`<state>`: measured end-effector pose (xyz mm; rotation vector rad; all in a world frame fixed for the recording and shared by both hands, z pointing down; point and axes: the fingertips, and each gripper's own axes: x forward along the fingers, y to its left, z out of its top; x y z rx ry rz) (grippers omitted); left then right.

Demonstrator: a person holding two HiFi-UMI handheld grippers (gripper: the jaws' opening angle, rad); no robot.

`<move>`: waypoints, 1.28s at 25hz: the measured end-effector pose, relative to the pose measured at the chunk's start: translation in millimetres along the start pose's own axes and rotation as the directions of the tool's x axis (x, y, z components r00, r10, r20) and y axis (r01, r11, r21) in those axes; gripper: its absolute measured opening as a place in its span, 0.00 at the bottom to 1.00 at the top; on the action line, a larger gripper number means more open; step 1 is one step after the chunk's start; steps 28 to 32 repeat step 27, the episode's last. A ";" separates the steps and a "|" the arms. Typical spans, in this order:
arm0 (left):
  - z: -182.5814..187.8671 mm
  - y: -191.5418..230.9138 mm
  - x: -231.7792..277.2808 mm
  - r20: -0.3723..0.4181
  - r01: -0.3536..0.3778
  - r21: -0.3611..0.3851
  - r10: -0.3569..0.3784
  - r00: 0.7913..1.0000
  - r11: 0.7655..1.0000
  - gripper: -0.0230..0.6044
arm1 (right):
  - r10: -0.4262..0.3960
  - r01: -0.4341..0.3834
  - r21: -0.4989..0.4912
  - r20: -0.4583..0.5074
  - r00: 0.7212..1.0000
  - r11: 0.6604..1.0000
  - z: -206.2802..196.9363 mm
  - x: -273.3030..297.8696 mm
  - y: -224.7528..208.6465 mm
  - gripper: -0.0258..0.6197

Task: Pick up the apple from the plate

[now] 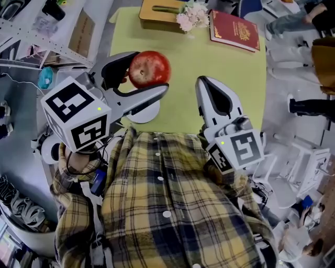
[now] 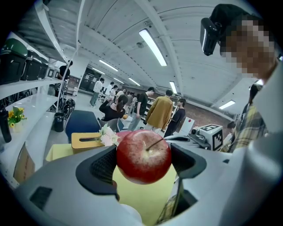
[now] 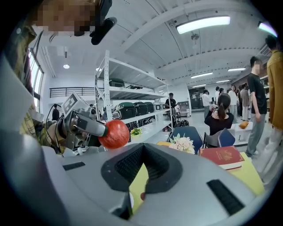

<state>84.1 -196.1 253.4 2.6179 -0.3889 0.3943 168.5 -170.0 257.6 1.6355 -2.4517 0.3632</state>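
The left gripper [image 2: 143,157] is clamped on the apple [image 1: 149,69], its two ribbed black pads pressing opposite sides of the round fruit, which bulges out above and below them. The apple is glossy red with fine pale speckles. Being nearly a ball, it has no clear long side. Its dimpled stem end faces back along the gripper toward that gripper's camera, and the thin brown stem slants up and to the right there. It is held in the air, clear of the white round plate [image 1: 141,116], which lies on the bench [image 1: 209,57] partly under the lower jaw. The right gripper [image 1: 216,98] hovers beside it over the smooth yellow-green bench top, its smooth grey jaws closed pad to pad with nothing between them. At the far edge of the bench are a flat wooden box with a slot [image 1: 156,14], a bunch of pale flowers [image 1: 192,17] and a dark red book [image 1: 234,30].
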 end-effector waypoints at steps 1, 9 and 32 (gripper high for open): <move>0.4 -0.2 -0.1 0.000 0.000 -0.001 0.000 1.000 1.000 0.65 | 0.001 -0.001 -0.001 0.000 1.000 1.000 0.4 -0.1 0.3 0.03; 1.5 0.3 0.6 0.003 -0.001 -0.001 0.001 1.000 1.000 0.65 | 0.005 -0.005 -0.005 -0.001 1.000 1.000 -0.1 0.4 0.8 0.04; -1.4 -2.0 3.8 -0.002 0.011 -0.008 -0.011 1.000 1.000 0.65 | -0.007 0.007 0.004 -0.006 1.000 1.000 -2.0 -3.8 -3.6 0.03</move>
